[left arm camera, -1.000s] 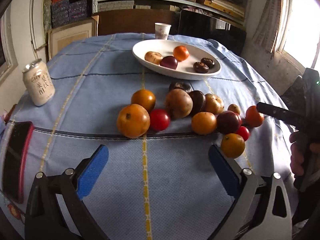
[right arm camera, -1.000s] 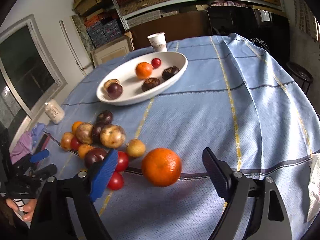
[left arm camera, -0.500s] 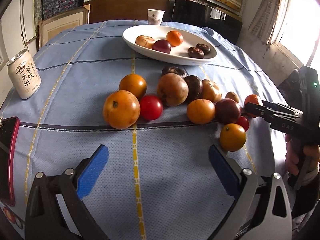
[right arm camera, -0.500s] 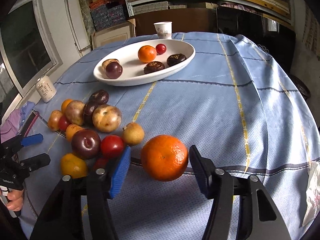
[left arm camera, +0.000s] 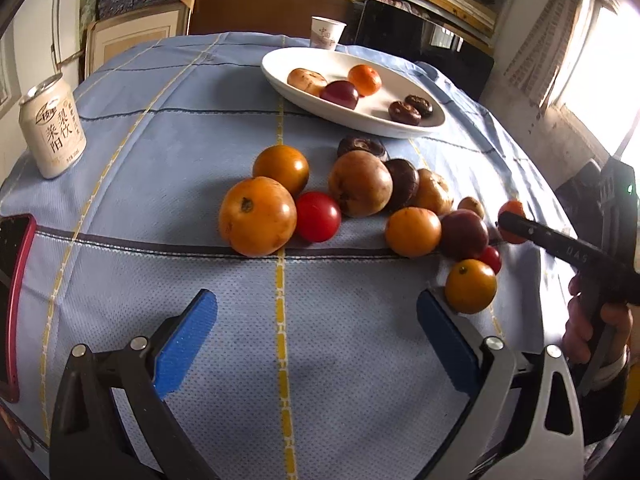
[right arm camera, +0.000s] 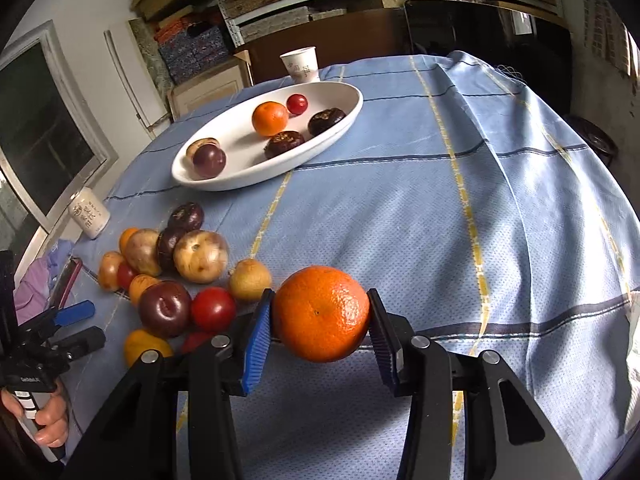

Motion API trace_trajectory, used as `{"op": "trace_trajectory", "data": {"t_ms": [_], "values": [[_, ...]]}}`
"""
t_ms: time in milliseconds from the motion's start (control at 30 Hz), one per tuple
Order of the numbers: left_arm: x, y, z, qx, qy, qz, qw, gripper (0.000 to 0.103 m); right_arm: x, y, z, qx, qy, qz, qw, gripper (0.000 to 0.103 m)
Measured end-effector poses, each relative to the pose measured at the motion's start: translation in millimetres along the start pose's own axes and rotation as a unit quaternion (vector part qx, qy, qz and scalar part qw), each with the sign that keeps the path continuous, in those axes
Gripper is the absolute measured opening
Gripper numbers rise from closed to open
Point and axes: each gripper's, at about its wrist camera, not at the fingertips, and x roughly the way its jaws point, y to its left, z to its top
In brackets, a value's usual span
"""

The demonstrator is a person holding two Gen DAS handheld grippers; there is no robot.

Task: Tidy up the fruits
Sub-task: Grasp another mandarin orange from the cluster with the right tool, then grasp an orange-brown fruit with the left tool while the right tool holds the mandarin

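My right gripper [right arm camera: 320,320] is shut on a large orange [right arm camera: 321,313], both pads against its sides, just above the blue cloth. Left of it lies a pile of loose fruit [right arm camera: 182,256]: persimmons, red tomatoes, dark plums and brown fruits. The white oval plate [right arm camera: 340,128] at the back holds several fruits. My left gripper [left arm camera: 316,332] is open and empty, low over the cloth in front of the same pile [left arm camera: 352,204]; a small orange fruit [left arm camera: 470,286] sits by its right pad. The plate also shows in the left wrist view [left arm camera: 360,122].
A drink can [left arm camera: 54,128] stands at the left edge, a red-cased phone [left arm camera: 14,296] lies near it. A paper cup [right arm camera: 301,65] stands behind the plate. Shelves and boxes line the back wall. The table drops off on the right.
My right gripper closed from wide open onto the orange. My left gripper stayed open and shifted slightly; the pile now sits more to its right.
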Motion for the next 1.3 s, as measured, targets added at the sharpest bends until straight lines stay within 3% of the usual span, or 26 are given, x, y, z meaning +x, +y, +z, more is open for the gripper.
{"op": "trace_trajectory", "data": {"t_ms": [100, 233, 300, 367, 533, 633, 700, 833, 1033, 1100, 1300], "values": [[-2.1, 8.2, 3.3, -0.017, -0.006, 0.0, 0.9998, 0.098, -0.6, -0.9, 0.1, 0.002, -0.002, -0.002, 1.0, 0.046], [-6.0, 12.8, 20.9, 0.037, -0.034, 0.073, 0.9961, 0.095, 0.0, -1.2, -1.0, 0.002, 0.002, -0.003, 1.0, 0.046], [-4.7, 14.7, 29.5, 0.071, -0.039, 0.083, 0.9933, 0.082, 0.4, -0.9, -1.2, 0.002, 0.003, -0.005, 1.0, 0.046], [1.1, 18.6, 37.7, 0.099, -0.032, 0.076, 0.9917, 0.074, 0.0, -1.9, -1.0, 0.002, 0.003, -0.004, 1.0, 0.046], [8.6, 33.5, 43.3, 0.115, -0.008, 0.007, 0.9933, 0.074, 1.2, -3.9, -1.2, 0.008, 0.009, -0.006, 1.0, 0.047], [10.4, 37.8, 41.7, 0.115, -0.007, -0.011, 0.9933, 0.072, 1.8, -4.2, -1.1, 0.007, 0.008, -0.006, 1.0, 0.047], [12.1, 40.1, 41.7, 0.117, -0.005, -0.014, 0.993, 0.065, 1.8, -5.0, -1.1, 0.007, 0.008, -0.006, 1.0, 0.047], [15.9, 41.0, 41.0, 0.122, -0.001, -0.028, 0.9921, 0.061, 2.1, -4.8, -1.3, 0.008, 0.008, -0.006, 1.0, 0.047], [25.9, 30.0, 38.2, 0.149, 0.01, -0.019, 0.9886, 0.055, 2.0, -4.8, -1.4, 0.008, 0.008, -0.005, 1.0, 0.047], [25.3, 27.8, 39.0, 0.153, 0.007, -0.021, 0.988, 0.045, 1.6, -4.5, -1.4, 0.008, 0.008, -0.006, 1.0, 0.047], [24.6, 25.6, 37.6, 0.158, 0.001, -0.011, 0.9874, 0.044, 1.8, -4.9, -1.4, 0.007, 0.008, -0.006, 1.0, 0.047]]}}
